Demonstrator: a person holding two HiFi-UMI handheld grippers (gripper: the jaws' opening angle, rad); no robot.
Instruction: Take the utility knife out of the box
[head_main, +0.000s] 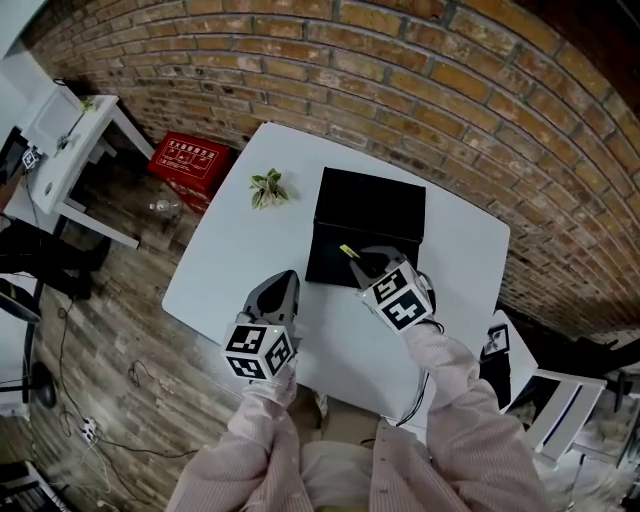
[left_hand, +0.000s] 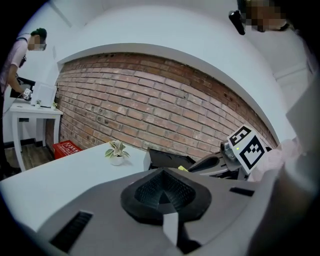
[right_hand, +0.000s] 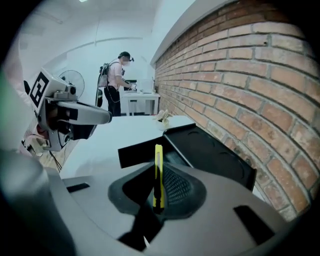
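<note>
A rough red-brick wall (head_main: 400, 90) backs a smooth white round-cornered table (head_main: 230, 260) on a wood-plank floor (head_main: 110, 330). At centre frame a matte black box (head_main: 370, 215) lies open. Over its lower edge, the right gripper (right_hand: 159, 192) clamps the slim yellow utility knife (right_hand: 158, 160). The left gripper (left_hand: 165, 192), lower left, is clenched on nothing.

A table (head_main: 250, 262) is standing before a brick wall (head_main: 400, 80), bearing a box (head_main: 368, 212) and a plant (head_main: 268, 188).
The plant is sitting left of the open box. The right gripper (head_main: 368, 263) is holding the knife (head_main: 349, 251) over the box's near edge; the left gripper (head_main: 284, 287) is hovering to its left, above the table's front.
</note>
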